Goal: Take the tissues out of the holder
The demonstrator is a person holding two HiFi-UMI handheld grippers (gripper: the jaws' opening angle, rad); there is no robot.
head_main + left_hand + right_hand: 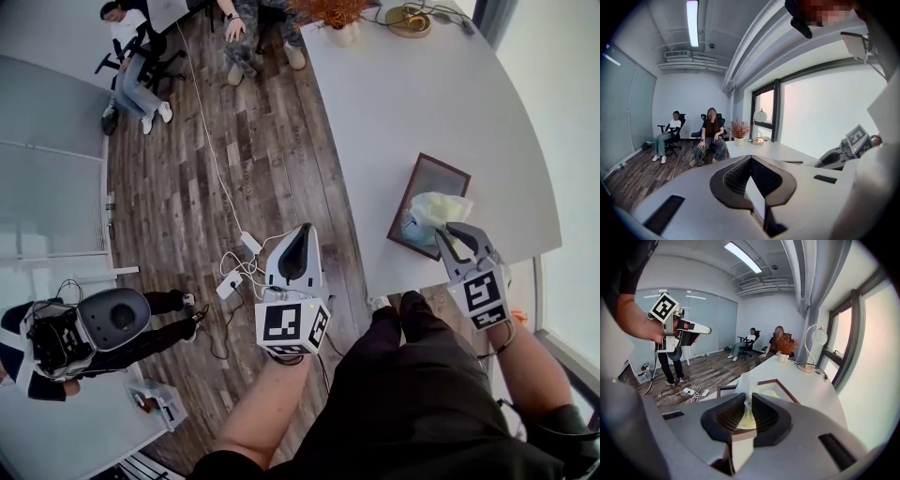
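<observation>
A dark wood-framed tissue holder (421, 179) lies flat near the white table's front edge. A pale yellow-white tissue (439, 208) rises out of it. My right gripper (457, 234) stands over the holder's near end, shut on that tissue. In the right gripper view the tissue (746, 383) is pinched between the black pads (726, 416) and stands up above them, with the holder (780, 386) just beyond. My left gripper (302, 232) hangs over the wooden floor left of the table, shut with nothing in it. In its own view the left gripper (751, 159) has its tips touching.
The white table (422, 94) carries a potted plant (337, 14) and a lamp (408, 19) at its far end. A power strip with cables (239, 267) lies on the floor. Two people sit on chairs (693, 133) at the back. A person (84, 337) stands at the left.
</observation>
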